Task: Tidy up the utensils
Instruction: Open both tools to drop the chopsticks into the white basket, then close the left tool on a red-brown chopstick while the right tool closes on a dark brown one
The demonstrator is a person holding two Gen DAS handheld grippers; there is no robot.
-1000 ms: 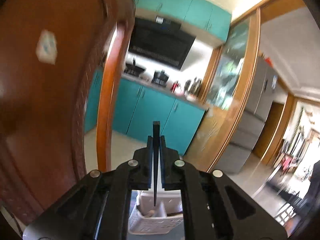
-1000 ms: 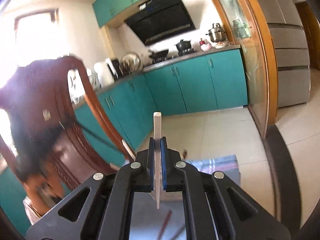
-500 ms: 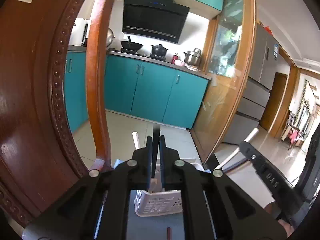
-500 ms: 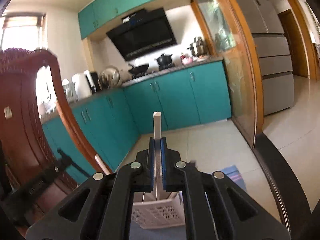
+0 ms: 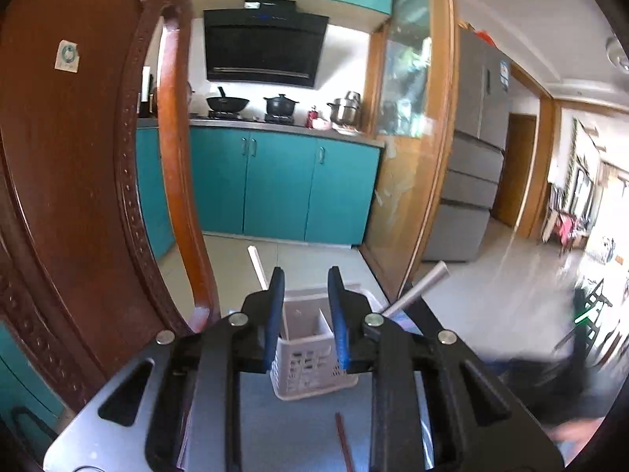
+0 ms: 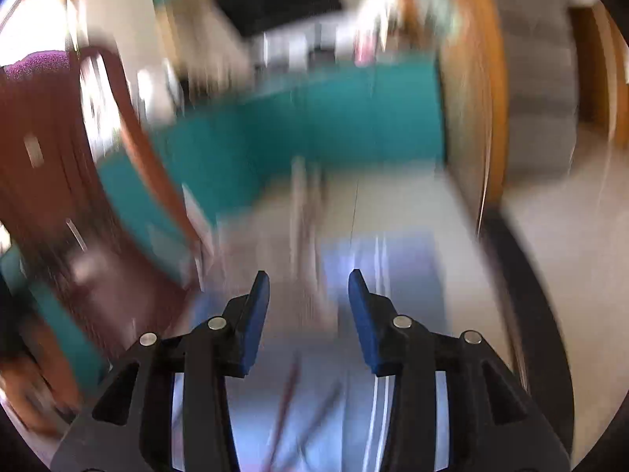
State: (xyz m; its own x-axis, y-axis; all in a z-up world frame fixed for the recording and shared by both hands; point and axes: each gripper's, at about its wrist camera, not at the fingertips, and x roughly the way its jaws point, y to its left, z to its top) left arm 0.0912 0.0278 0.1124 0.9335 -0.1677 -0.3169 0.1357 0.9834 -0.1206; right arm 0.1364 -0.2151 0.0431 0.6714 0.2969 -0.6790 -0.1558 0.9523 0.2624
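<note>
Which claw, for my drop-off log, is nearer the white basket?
Left, probably. Left claw, jaws just opened and empty, sits close before the white basket. Right claw, also just opened and empty: view too blurred to place it.

right wrist view blurred | red chopstick (image 5: 343,443) cut off below

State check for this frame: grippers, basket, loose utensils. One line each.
Left gripper: open, nothing between the pads, jaws just opened.
Right gripper: open, empty, jaws just opened; view blurred.
Basket: upright on the table, white utensil leaning out of it.
Brown stick: lying loose on the table before the basket.
</note>
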